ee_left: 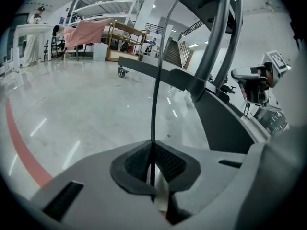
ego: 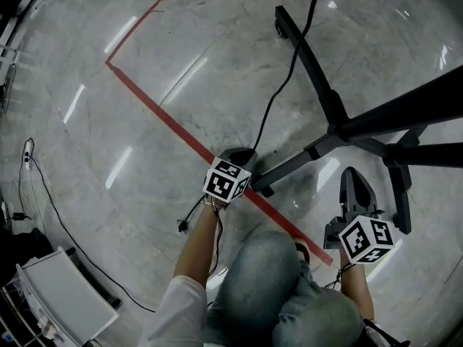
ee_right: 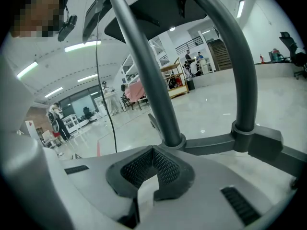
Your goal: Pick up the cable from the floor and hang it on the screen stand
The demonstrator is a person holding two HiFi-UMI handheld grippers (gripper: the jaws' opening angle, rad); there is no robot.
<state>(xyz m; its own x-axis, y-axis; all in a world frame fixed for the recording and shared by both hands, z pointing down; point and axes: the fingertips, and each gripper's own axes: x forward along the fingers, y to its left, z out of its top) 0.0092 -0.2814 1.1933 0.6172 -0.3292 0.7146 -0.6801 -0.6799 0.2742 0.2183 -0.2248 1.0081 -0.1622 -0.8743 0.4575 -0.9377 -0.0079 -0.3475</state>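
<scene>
While the right tongs (ee_right: pixel 152 153) are pressed together empty, the cable (ee_left: pixel 154 104) is pinched by the left tongs (ee_left: pixel 152 146).

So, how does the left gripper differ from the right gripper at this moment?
The left gripper has its fingers shut on the cable; the right gripper has its fingers together with nothing between them. In the head view, the left one is over the red tape, the right one between two legs of the stand. Both carry a marker cube.
</scene>
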